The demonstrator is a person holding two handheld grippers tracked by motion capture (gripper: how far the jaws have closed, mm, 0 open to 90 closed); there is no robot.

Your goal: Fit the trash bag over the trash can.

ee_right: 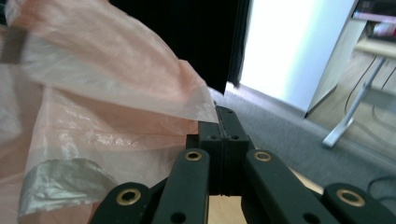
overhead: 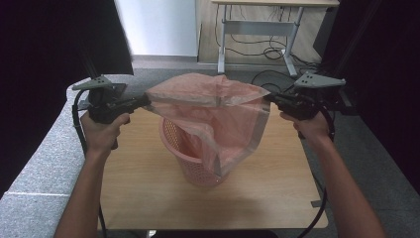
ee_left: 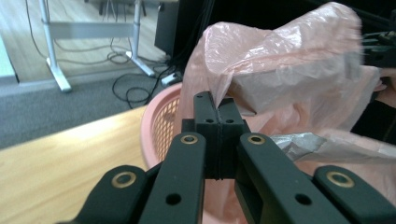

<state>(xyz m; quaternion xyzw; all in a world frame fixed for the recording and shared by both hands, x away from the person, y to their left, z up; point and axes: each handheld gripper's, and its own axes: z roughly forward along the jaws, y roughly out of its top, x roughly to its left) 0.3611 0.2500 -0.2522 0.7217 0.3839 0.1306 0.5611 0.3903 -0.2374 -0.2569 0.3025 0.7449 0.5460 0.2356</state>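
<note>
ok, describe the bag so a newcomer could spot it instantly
Start at the wooden table; near its middle stands a pink mesh basket. Stretched over it, its lower part hanging inside, is the bag: thin, translucent pink plastic with a grey band along its rim, pinched at opposite edges by the left claw and right claw.

Both forearms reach forward, spread wide apart. The left claw [overhead: 143, 100] and right claw [overhead: 270, 97] point inward toward each other, held level, jaws pressed fully together.
</note>
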